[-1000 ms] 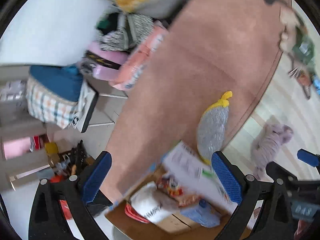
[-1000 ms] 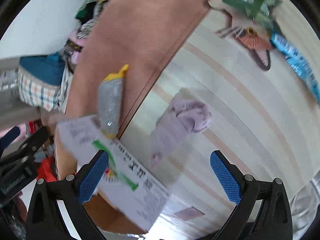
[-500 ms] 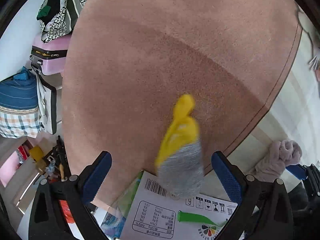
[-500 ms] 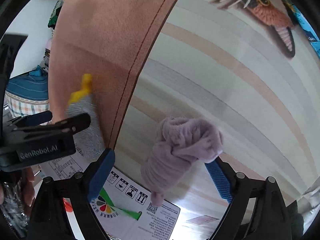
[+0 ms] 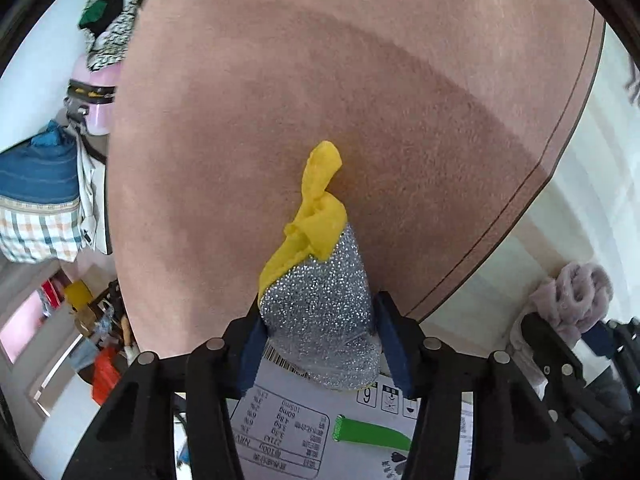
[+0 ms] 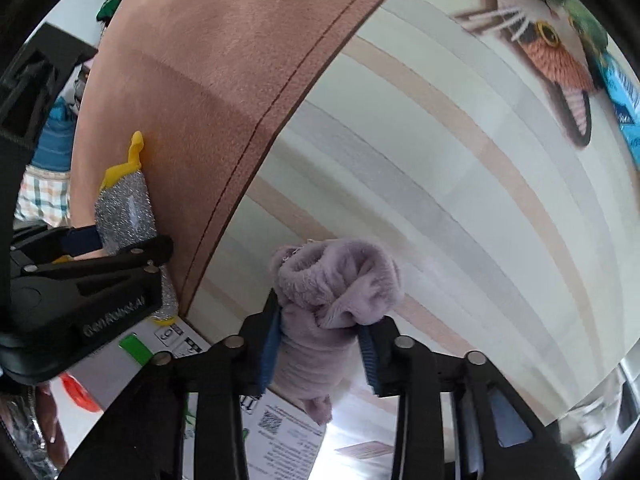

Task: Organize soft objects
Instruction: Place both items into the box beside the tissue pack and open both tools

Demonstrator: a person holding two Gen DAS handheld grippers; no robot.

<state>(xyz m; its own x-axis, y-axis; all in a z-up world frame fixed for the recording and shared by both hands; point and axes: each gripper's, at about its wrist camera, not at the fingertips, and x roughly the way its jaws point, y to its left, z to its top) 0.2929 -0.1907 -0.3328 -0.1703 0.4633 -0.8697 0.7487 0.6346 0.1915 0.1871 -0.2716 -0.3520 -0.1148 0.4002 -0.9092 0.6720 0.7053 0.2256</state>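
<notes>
gripping both soft things at once, jaws having just closed.
left gripper (image 5: 318,344) pinches the glittery sponge (image 5: 320,316), right gripper (image 6: 320,340) the lilac sock (image 6: 332,292); either shallow pinch may slip on lifting.

I see both units built alike: left gripper (image 5: 318,348) and right gripper (image 6: 320,354) have black plastic linkage arms, round silver pivot screws and ribbed blue pads. Left unit's side carries embossed lettering, only partly legible.

The silver scrubber's (image 5: 320,320) lower end sits behind the left gripper's frame. The lilac sock's (image 6: 332,304) middle is covered by blue pads. Shelf clutter (image 5: 92,320) at left is perhaps tools, too small to tell.
</notes>
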